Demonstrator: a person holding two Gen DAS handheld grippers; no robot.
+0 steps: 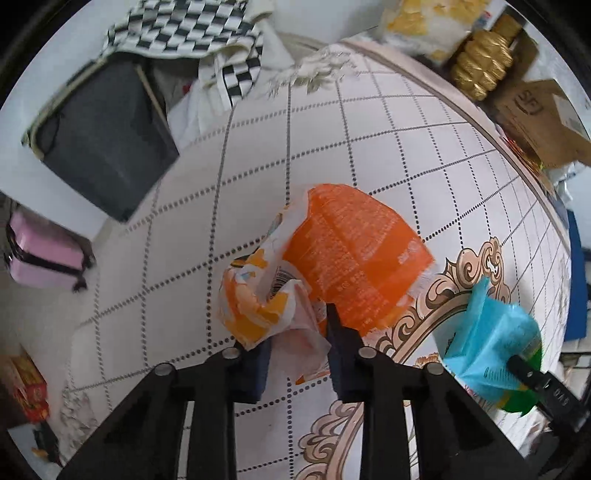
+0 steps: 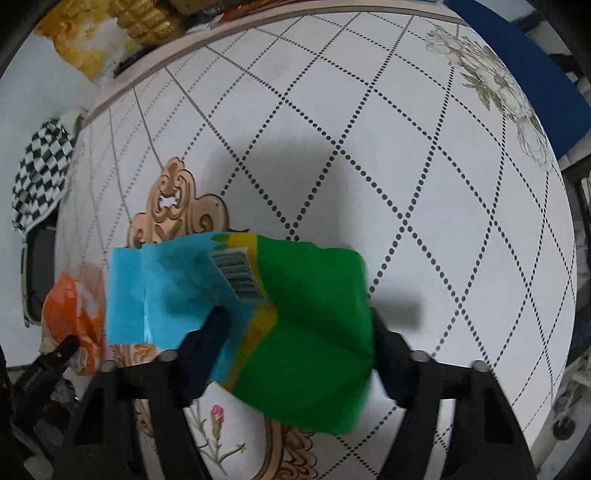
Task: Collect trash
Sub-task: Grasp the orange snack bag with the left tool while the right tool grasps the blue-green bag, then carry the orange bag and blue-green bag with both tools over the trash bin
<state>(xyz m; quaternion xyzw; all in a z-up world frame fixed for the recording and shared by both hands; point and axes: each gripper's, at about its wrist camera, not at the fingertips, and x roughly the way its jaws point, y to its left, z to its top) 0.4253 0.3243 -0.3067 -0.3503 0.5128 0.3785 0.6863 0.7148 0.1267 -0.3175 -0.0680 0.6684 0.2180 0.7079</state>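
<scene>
A crumpled orange and white wrapper [image 1: 354,251] lies on the round table [image 1: 332,129], which has a white cloth with a dotted grid. My left gripper [image 1: 297,354] points down at it, shut on the wrapper's crumpled near end. To its right lies a blue and green bag [image 1: 491,339] with one of the right gripper's fingers [image 1: 528,373] on it. In the right wrist view the same bag [image 2: 317,295] fills the space between the jaws of my right gripper [image 2: 297,350], and both pads press on its sides. The orange wrapper [image 2: 62,310] shows at the left edge there.
Beyond the table's far left edge stands a dark grey bin [image 1: 107,147] under a checkered cloth [image 1: 192,33]. A pink suitcase [image 1: 40,254] and a red box [image 1: 29,387] sit on the floor. A gold ornament [image 1: 480,62] and a cardboard box [image 1: 539,118] lie past the far right edge.
</scene>
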